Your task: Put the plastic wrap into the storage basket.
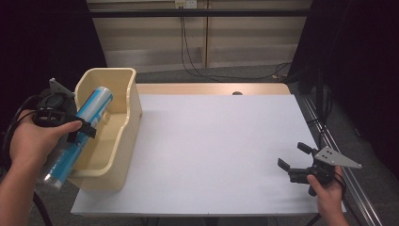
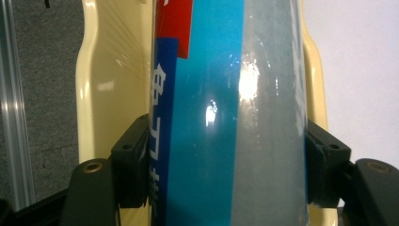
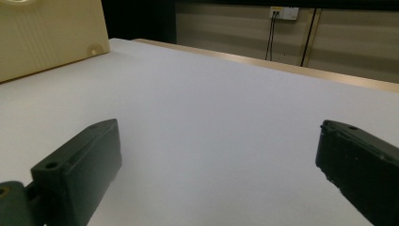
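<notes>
Left tool (image 1: 83,129) clamps a blue tube (image 2: 226,113) with unreadable white characters; right tool (image 1: 291,162) gapes wide.

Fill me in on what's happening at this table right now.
A person works with a handheld gripper in each hand. The left gripper is shut on a long blue tube, held tilted across the near rim of a cream plastic bin at the table's left edge, its upper end over the bin's inside. The right gripper hangs near the table's right front corner, jaws wide apart and holding nothing.
</notes>
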The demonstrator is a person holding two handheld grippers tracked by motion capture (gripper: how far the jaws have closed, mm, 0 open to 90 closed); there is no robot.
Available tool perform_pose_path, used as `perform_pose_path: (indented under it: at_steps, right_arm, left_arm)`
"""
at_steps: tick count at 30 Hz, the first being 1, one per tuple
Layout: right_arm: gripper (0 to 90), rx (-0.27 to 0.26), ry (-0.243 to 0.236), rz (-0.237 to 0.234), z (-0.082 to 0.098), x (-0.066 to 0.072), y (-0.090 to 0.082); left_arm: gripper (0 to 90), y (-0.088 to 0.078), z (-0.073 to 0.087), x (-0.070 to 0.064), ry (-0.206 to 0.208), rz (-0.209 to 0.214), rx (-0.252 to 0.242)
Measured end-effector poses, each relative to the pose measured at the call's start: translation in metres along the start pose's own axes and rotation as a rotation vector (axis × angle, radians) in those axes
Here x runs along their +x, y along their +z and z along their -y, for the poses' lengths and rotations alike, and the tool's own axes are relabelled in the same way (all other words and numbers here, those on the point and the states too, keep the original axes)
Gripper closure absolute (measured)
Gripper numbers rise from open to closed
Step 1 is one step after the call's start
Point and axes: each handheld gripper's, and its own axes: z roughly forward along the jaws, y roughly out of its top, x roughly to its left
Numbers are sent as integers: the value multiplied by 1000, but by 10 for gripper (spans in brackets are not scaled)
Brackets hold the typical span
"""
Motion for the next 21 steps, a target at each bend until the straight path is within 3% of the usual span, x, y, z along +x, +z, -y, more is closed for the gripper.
perform_pose_path:
  at_steps: [21]
  right_arm:
    - [1,4,-8,0,0,-1,-1]
  left_arm:
    - [318,27,-5,-4,-41,-1,115]
